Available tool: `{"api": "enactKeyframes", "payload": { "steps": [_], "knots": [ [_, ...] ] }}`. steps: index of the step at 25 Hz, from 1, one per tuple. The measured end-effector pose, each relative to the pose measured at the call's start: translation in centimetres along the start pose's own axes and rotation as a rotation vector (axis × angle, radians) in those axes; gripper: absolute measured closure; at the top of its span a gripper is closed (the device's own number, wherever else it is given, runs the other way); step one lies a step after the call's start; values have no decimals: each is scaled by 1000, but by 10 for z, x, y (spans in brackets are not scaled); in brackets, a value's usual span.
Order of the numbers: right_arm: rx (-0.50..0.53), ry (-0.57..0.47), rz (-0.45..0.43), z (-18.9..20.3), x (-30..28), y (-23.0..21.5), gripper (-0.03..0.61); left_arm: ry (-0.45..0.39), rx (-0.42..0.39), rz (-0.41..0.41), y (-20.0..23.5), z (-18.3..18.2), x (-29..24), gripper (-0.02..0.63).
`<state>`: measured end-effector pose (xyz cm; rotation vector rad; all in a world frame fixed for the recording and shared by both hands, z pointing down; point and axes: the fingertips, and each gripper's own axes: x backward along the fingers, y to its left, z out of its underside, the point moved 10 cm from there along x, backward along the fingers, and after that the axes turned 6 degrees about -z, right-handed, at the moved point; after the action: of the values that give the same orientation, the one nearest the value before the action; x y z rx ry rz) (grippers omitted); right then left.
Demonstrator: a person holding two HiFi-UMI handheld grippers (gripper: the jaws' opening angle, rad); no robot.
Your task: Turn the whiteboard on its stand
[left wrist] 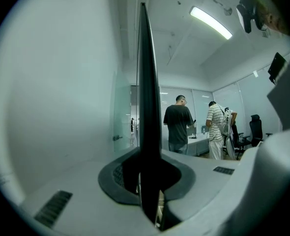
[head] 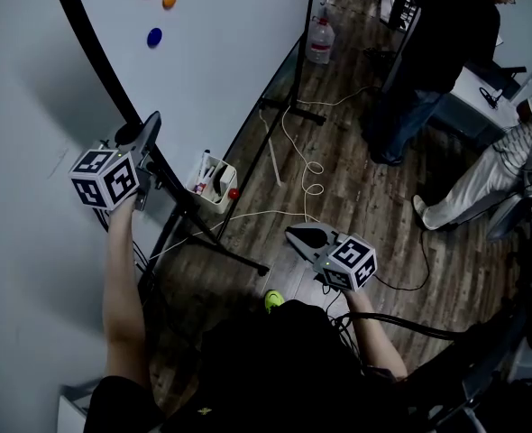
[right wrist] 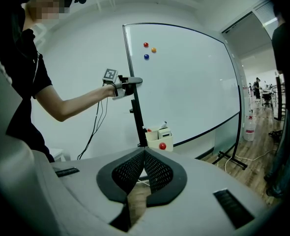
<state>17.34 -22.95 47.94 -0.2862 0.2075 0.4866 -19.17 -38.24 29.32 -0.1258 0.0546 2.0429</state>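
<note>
Black frame edge (left wrist: 147, 132) of the whiteboard (head: 221, 52), upright on its stand (head: 214, 244) at far left, sits pinched in the left gripper (head: 149, 126), right gripper (head: 295, 235) closed and empty low nearby, so best swing slowly, pinch square, watching floor cables (head: 307, 175).

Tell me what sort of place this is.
Most likely an office or lab workroom. A large whiteboard carries coloured magnets. Two people stand at a desk near an office chair, and cables trail over the wooden floor.
</note>
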Motion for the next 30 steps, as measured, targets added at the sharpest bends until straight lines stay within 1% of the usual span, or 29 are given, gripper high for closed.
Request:
{"api": "enactKeyframes", "payload": {
  "steps": [5,10,18,20,22,26,30],
  "knots": [
    [-6,6,-7,5,-6,6,574,-5,4,4,3,4,0,552],
    [17,8,-25,-2,-14,16,574,-31,12,18,2,3,-1,540],
    [44,-6,-37,-14,-31,34,574,-84,-80,25,0,4,5,501],
    [47,-6,-37,-15,-35,40,574,-91,-75,28,2,5,12,494],
    [51,-8,-38,-17,-39,48,574,-99,-66,26,4,5,20,460],
    [68,-13,-39,-22,-49,61,574,-112,-52,27,7,8,38,457],
    [84,-18,-45,-20,-60,74,574,-116,-37,26,10,21,54,457]
  ]
}}
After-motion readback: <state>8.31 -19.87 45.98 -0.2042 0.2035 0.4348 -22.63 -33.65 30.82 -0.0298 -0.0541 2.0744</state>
